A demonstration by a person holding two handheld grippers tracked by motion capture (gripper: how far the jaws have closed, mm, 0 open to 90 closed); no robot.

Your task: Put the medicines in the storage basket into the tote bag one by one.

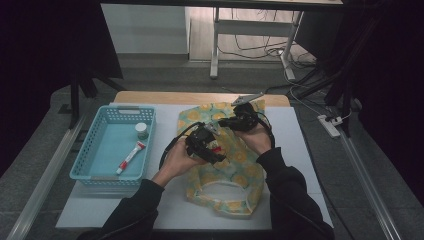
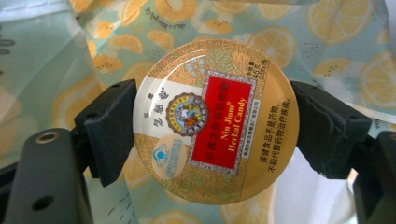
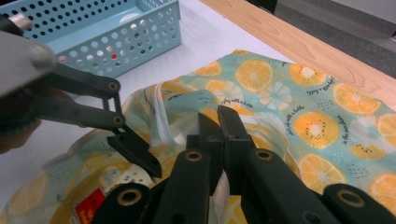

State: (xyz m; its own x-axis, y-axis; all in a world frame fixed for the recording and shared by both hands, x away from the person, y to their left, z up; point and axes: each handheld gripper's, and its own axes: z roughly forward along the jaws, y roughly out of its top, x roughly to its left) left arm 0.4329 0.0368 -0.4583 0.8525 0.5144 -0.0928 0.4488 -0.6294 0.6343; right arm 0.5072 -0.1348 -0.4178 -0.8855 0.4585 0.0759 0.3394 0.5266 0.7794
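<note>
I am gripping the round candy tin (image 2: 212, 122) between the jaws of my left claw (image 1: 210, 145), holding it above the lemon-print bag (image 1: 235, 165) on the surface (image 1: 310, 150). My right claw (image 3: 219, 123) is pinching the bag's fabric, jaws clenched together on it

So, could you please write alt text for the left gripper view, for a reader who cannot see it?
A round gold candy tin with a red "Nin Jiom Herbal Candy" label is clamped at its sides between the left gripper's two black jaws. Behind it lies a pale blue fabric bag printed with orange slices.
</note>
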